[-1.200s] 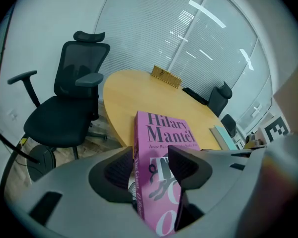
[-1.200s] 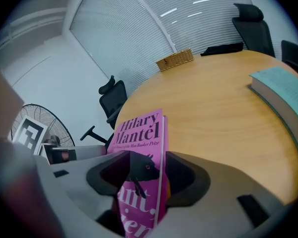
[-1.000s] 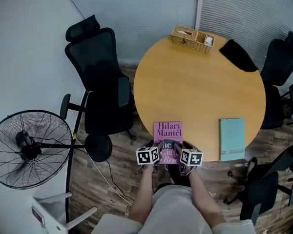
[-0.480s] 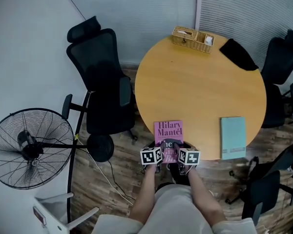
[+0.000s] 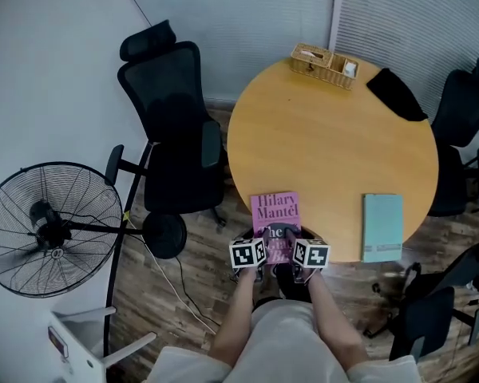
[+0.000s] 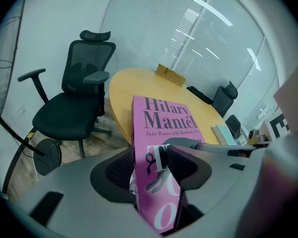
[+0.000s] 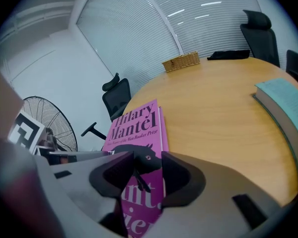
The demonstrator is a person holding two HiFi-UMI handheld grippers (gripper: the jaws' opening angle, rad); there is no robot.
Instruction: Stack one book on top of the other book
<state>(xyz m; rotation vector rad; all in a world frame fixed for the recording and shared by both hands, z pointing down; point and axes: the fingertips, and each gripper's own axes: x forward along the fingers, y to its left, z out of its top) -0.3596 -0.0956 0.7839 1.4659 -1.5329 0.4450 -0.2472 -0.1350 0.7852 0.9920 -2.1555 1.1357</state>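
Left gripper (image 6: pixel 154 162) and right gripper (image 7: pixel 148 171), jaws just closing, seemingly both clamp the pink paperback book (image 5: pixel 276 210) at the round wooden counter's (image 5: pixel 335 150) edge.

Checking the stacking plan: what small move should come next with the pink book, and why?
Probably lift the pink book slightly off the table. The left gripper and right gripper have just been closing their jaws on its near end and seem to grip it, and the teal book lies apart to its right.
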